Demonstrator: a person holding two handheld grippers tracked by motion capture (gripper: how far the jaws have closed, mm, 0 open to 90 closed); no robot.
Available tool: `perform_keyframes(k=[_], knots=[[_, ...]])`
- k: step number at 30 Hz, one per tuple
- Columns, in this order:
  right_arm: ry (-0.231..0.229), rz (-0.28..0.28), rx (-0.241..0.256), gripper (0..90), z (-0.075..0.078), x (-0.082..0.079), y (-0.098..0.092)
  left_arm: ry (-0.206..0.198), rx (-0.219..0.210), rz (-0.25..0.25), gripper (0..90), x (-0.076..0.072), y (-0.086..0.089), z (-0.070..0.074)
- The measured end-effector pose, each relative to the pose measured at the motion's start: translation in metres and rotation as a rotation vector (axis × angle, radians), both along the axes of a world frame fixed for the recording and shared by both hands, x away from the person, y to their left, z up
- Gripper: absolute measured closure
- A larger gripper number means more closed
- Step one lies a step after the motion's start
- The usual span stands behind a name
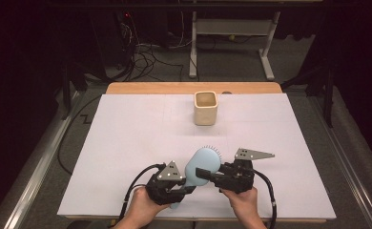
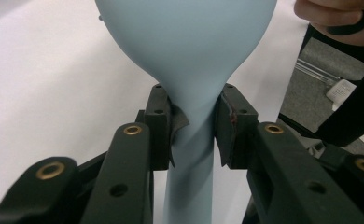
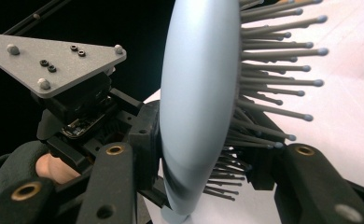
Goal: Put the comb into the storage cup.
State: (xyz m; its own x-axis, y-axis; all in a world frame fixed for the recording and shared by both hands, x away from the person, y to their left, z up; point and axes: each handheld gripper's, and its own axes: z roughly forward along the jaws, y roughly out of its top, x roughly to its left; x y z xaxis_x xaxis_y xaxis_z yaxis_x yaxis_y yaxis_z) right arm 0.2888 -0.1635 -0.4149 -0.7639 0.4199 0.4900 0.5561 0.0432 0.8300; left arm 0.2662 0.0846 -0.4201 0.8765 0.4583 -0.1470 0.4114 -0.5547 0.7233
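A: Left hand-held gripper [image 2: 192, 123] clamped on neck of hairbrush [image 1: 201, 167], where handle widens into head. Pads pressed on both sides, no gap. Narrow section, so probably least likely to slip.

B: Right hand-held gripper [image 3: 203, 163]?

A: Closed across brush head. One jaw flat on smooth back, other pressed into bristles [image 3: 273, 79]. Bristle side likely soft and springy, so weaker hold there.

B: Brush position?

A: Lifted off tabletop [image 1: 141, 138], near front edge, spanning the two grippers. Handle toward the left hand [image 1: 139, 207], head toward the right hand [image 1: 241, 200]. Turned on edge: bristles out to one side, not down.

B: Why two grips?

A: Looks like a handover or a re-orient. Neck grip fixes the handle axis, head grip controls roll. Holding both likely prevents swing while one lets go.

B: Target?

A: Probably the beige cup [image 1: 206, 108], upright, open top, well apart toward far side of tabletop. Handle-first drop seems plausible; head appears wider than handle, fit of head can't be judged.

B: Risk?

A: Bristles flexing under the jaw, head twisting on release.
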Motion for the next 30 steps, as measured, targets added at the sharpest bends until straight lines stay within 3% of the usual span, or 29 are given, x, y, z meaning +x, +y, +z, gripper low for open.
perform_keyframes(k=[4, 7, 15, 23, 30], knots=[[-0.004, 0.013, -0.014, 57.1, 0.004, 0.001, 0.005, 0.01, -0.017, 0.014, 65.6, 0.001, 0.005, -0.001], [-0.001, 0.021, -0.016, 57.1, 0.005, 0.003, 0.006, 0.005, -0.027, 0.025, 57.6, 0.001, 0.008, -0.002], [0.018, 0.017, -0.037, 56.8, 0.011, 0.007, 0.001, -0.028, -0.071, 0.062, 42.9, 0.0, 0.018, -0.003], [0.02, -0.003, -0.077, 56.2, 0.019, 0.007, -0.008, -0.076, -0.102, 0.087, 36.8, -0.001, 0.029, -0.003], [0.028, -0.015, -0.08, 55.9, 0.023, 0.009, -0.014, -0.089, -0.11, 0.113, 35.0, 0.0, 0.042, -0.004]])
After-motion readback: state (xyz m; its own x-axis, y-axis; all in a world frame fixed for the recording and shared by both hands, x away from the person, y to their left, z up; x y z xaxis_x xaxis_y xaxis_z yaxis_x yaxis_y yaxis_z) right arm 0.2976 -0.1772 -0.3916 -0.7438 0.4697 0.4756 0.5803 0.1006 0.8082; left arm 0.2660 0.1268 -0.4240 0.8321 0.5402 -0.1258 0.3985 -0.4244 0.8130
